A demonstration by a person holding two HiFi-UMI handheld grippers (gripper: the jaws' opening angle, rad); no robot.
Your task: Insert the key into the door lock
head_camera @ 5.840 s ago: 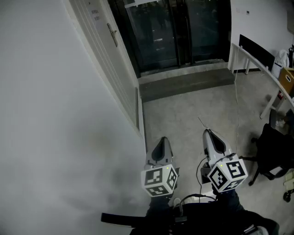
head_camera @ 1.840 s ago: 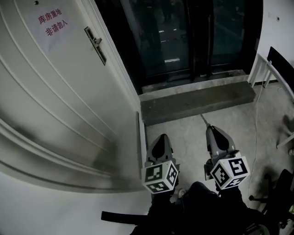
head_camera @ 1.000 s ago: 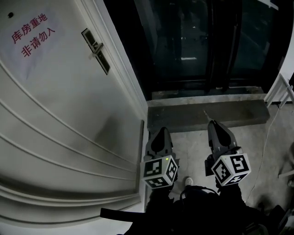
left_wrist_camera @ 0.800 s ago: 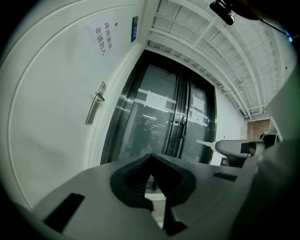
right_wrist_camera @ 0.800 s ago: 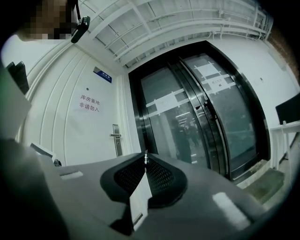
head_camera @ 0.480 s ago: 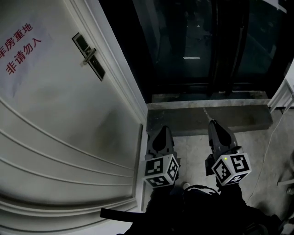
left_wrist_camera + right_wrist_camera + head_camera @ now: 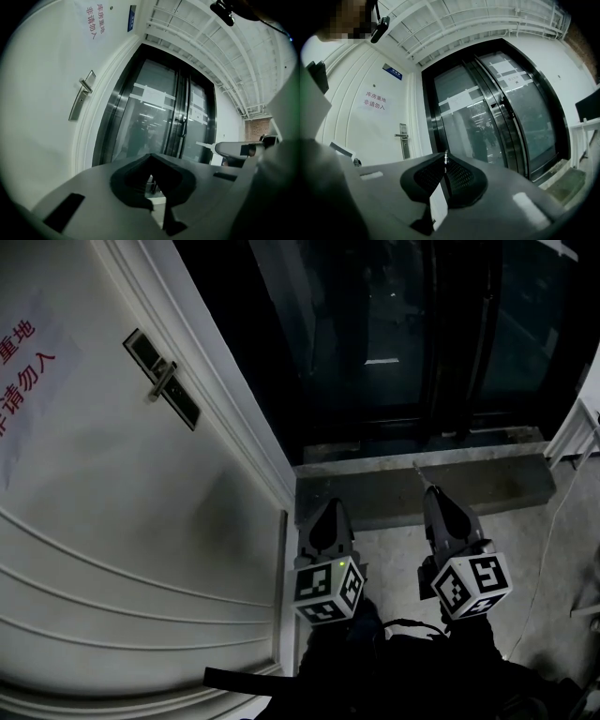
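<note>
A white door (image 7: 103, 521) fills the left of the head view. Its dark lock plate with a silver handle (image 7: 161, 379) sits high on it, far from both grippers. The same handle shows in the left gripper view (image 7: 83, 91) and the right gripper view (image 7: 403, 139). My right gripper (image 7: 429, 489) is shut on a thin key (image 7: 418, 471), whose tip pokes out past the jaws (image 7: 446, 153); a white tag (image 7: 438, 206) hangs below it. My left gripper (image 7: 329, 504) is held beside it, shut with nothing between its jaws (image 7: 151, 157).
Dark glass sliding doors (image 7: 403, 334) stand ahead, with a concrete step (image 7: 422, 486) before them. A paper sign with red print (image 7: 19, 362) is stuck on the white door. White table legs (image 7: 574, 427) and a thin cable (image 7: 553, 512) lie at the right.
The view has closed in on the white door; its lock plate and sign have slid left and grown larger. Both grippers keep the same pose, the key still in the right one.
</note>
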